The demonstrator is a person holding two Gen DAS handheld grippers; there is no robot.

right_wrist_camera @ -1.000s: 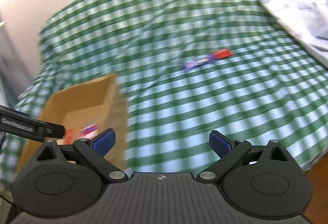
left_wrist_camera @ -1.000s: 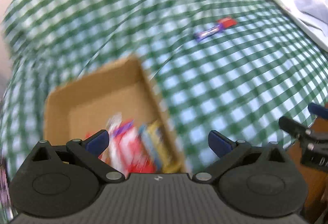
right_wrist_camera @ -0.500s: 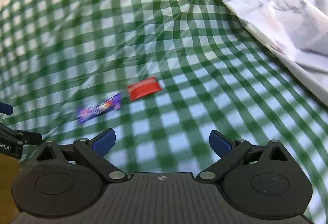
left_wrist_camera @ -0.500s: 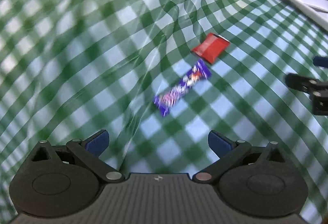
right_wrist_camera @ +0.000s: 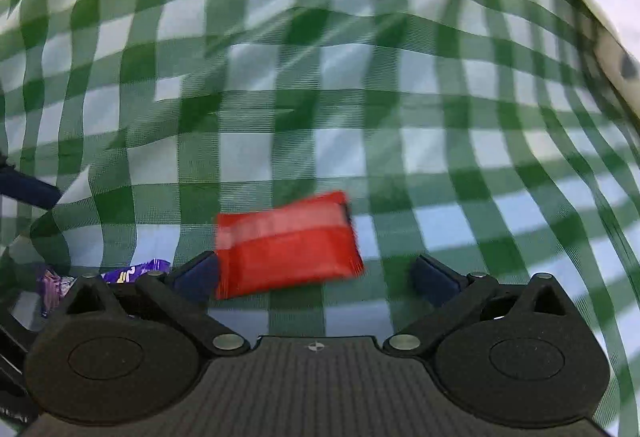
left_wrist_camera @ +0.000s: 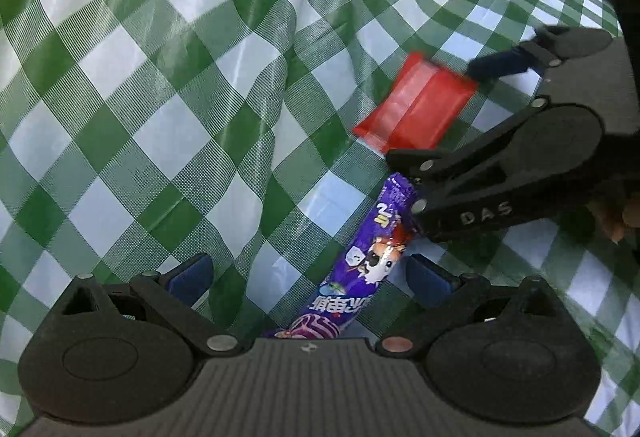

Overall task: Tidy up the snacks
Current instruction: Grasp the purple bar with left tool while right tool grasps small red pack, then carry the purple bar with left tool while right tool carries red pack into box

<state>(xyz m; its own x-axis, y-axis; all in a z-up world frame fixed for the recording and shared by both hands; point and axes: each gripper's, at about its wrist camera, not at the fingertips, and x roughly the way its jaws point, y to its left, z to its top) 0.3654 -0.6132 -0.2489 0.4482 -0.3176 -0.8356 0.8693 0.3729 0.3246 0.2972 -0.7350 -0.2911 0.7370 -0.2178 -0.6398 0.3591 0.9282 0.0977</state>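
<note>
Between the wide-spread fingers of the left gripper (left_wrist_camera: 308,273) lies a purple snack bar (left_wrist_camera: 360,269) on the green-checked tablecloth (left_wrist_camera: 160,77); the jaws stand fully open and neither blue pad clearly touches the wrapper, though the right pad sits just beside it. The bar's long axis runs from the near end, hidden under the gripper body, away and slightly to the right. Its glossy purple wrapper carries a cartoon animal face and white lettering.

Beyond the bar's far end and a little to the right lies a red packet (left_wrist_camera: 416,109), flat on the cloth, a plain shiny red rectangle with a paler seam strip down its length; its long axis slants from near-left to far-right in the left view. The right gripper (right_wrist_camera: 316,273) also has its jaws wide open around this packet, with the left pad at, or just touching, the packet's left edge and the right pad well apart from it. That view is motion-blurred.
</note>
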